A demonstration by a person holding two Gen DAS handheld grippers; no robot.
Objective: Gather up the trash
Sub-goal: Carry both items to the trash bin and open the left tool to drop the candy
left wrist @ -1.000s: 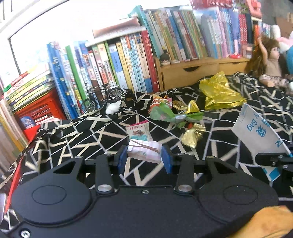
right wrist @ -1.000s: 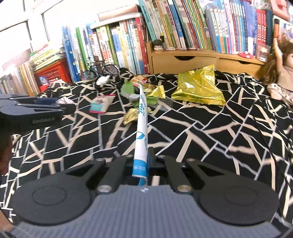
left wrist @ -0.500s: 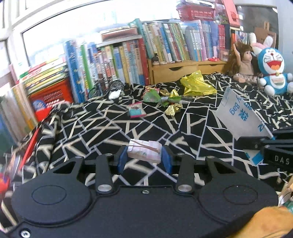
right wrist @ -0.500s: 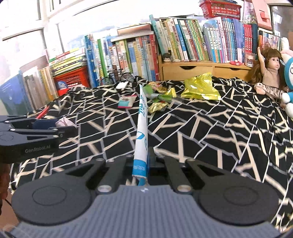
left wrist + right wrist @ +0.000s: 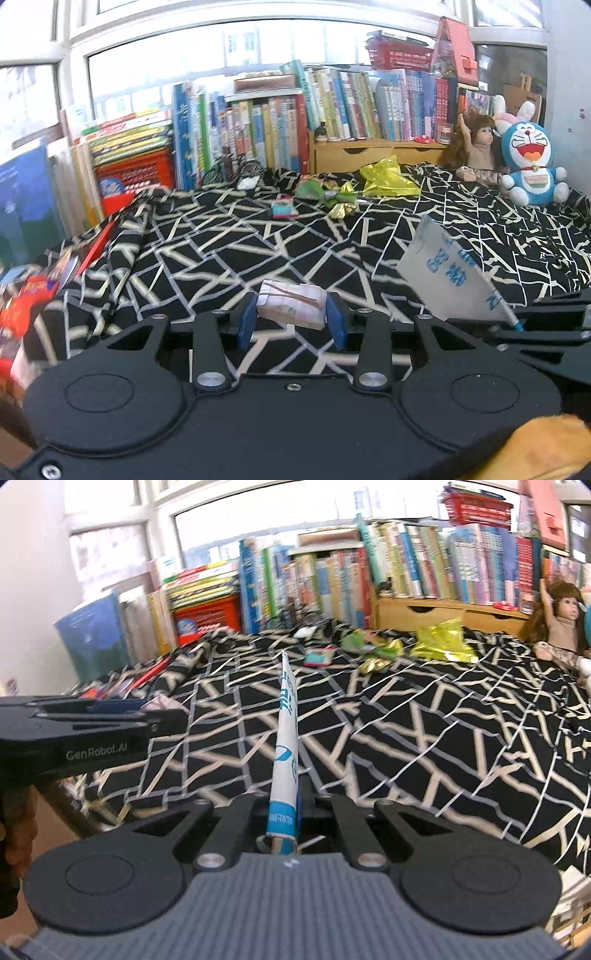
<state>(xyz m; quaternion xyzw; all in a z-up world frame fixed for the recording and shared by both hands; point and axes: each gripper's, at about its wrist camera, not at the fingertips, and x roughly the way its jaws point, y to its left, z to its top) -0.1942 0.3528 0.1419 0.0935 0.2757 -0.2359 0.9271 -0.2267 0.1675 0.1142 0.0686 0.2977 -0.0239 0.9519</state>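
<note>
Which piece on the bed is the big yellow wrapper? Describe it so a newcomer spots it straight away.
Start at the wooden drawer unit under the books at the far edge of the patterned bedspread. Just in front lies the crumpled yellow foil bag. It is far larger than the small green and gold wrappers to its left.

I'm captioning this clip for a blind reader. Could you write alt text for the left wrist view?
The left gripper clamps a small pale wrapped packet between its blue pads above a black bedspread with cream lines. At the right, the right gripper holds a white bag with blue print. Farther back lie gold and green wrappers, before a row of books, a doll and a blue plush toy.
</note>
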